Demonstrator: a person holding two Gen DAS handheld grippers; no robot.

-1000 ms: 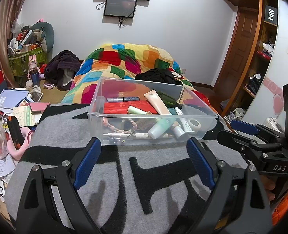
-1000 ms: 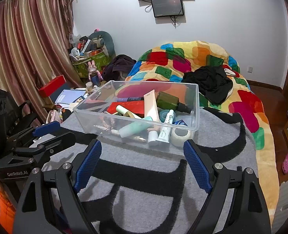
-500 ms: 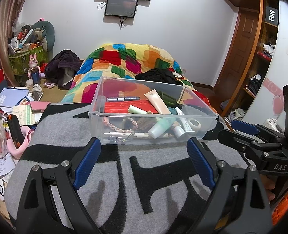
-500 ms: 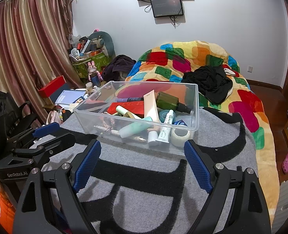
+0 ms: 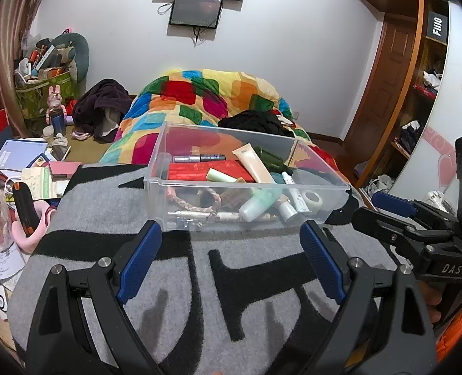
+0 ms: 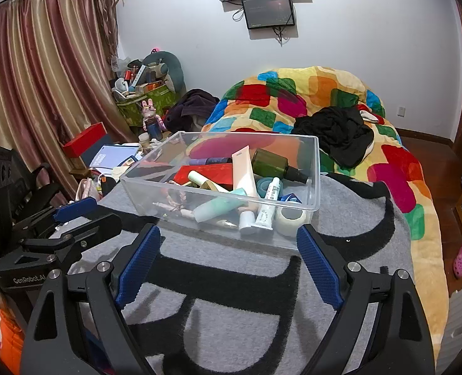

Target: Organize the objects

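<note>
A clear plastic bin [image 5: 318,215] stands on a grey and black blanket [image 5: 199,281] on the bed. It holds several tubes, bottles, a red flat box, a braided cord and a tape roll. It also shows in the right wrist view [image 6: 312,168]. My left gripper [image 5: 231,250] is open and empty, just short of the bin's near wall. My right gripper [image 6: 228,250] is open and empty, also just short of the bin. Each gripper shows at the edge of the other's view.
A colourful quilt [image 5: 209,93] with black clothes [image 6: 337,131] lies behind the bin. Books, papers and clutter [image 5: 27,162] crowd the left side. A wooden wardrobe [image 5: 396,78] stands at the right. Curtains [image 6: 43,78] hang at the left.
Both grippers have edged very slightly; the view is almost the same. Nothing was taken hold of or let go.
</note>
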